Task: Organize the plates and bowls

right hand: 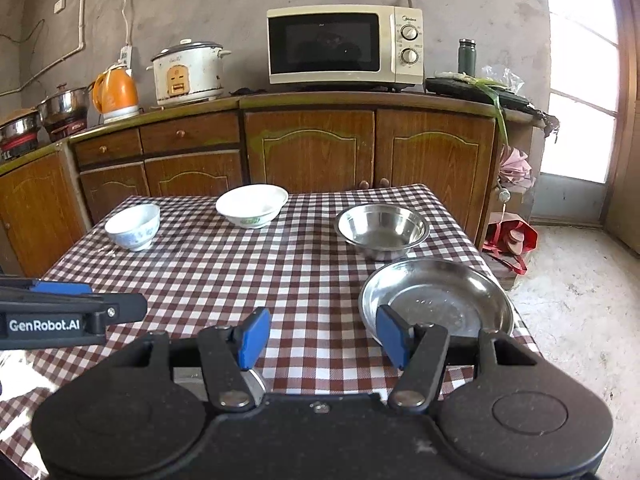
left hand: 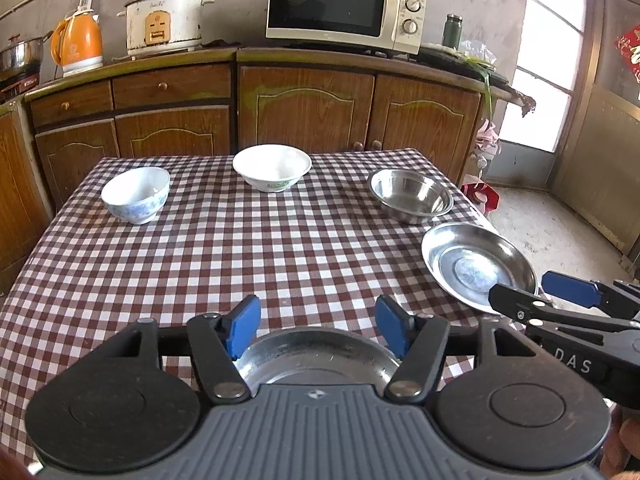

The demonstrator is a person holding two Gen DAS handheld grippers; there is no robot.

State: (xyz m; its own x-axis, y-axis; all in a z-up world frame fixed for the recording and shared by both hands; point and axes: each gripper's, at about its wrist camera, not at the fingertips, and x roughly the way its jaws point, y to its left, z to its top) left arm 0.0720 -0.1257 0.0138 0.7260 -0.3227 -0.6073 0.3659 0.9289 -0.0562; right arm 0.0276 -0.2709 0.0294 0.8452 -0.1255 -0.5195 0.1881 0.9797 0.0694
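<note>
On the checked tablecloth [left hand: 240, 248] stand a blue-patterned bowl [left hand: 136, 194], a white bowl [left hand: 272, 168] and a steel bowl [left hand: 410, 196] along the far side. A steel plate [left hand: 476, 268] lies near the right edge. My left gripper [left hand: 318, 328] is open above a second steel plate [left hand: 316, 356] at the near edge, and its blue pads do not touch the plate. In the right wrist view my right gripper [right hand: 320, 336] is open and empty, just left of the right-hand steel plate [right hand: 436, 300]. The left gripper [right hand: 120, 304] shows at that view's left.
Wooden cabinets [left hand: 304, 108] stand behind the table, carrying a microwave [left hand: 344, 4], a rice cooker [left hand: 164, 16] and an orange kettle [left hand: 78, 42]. A red bag [right hand: 508, 240] lies on the floor beside the table's right edge. The right gripper [left hand: 520, 288] reaches in from the right.
</note>
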